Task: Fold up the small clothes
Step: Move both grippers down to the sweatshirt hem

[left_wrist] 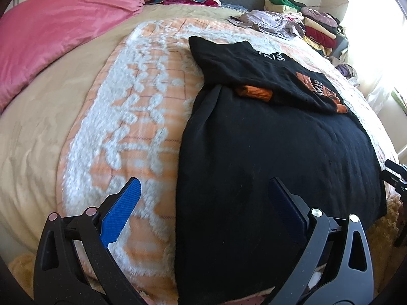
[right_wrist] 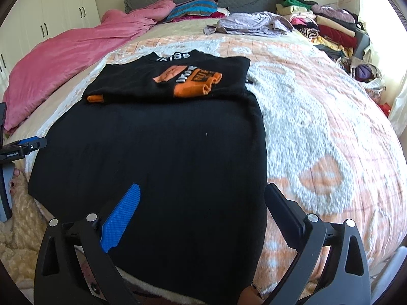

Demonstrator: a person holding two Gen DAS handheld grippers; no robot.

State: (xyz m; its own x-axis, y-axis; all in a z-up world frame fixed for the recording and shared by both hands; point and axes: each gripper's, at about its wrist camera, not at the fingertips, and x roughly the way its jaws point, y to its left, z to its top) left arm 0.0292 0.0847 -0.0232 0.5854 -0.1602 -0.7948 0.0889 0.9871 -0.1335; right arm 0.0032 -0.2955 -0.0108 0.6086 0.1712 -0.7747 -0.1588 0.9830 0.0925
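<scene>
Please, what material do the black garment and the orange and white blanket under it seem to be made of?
The black garment looks like a soft matte knit, probably cotton jersey: it lies flat with gentle creases, and its orange cuffs are ribbed. The orange and white blanket seems a fluffy fleece or plush, probably synthetic: its white pattern stands up as a fuzzy pile.

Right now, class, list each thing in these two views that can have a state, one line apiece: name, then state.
Black sweater: spread flat on the bed, top part folded over, orange cuffs showing.
Left tool: open, holding nothing, above the sweater's near left edge.
Right tool: open, holding nothing, above the sweater's near right edge.
Pink duvet: bunched up.
Lilac garment: crumpled, unfolded.
Clothes pile: mostly folded and stacked.
</scene>
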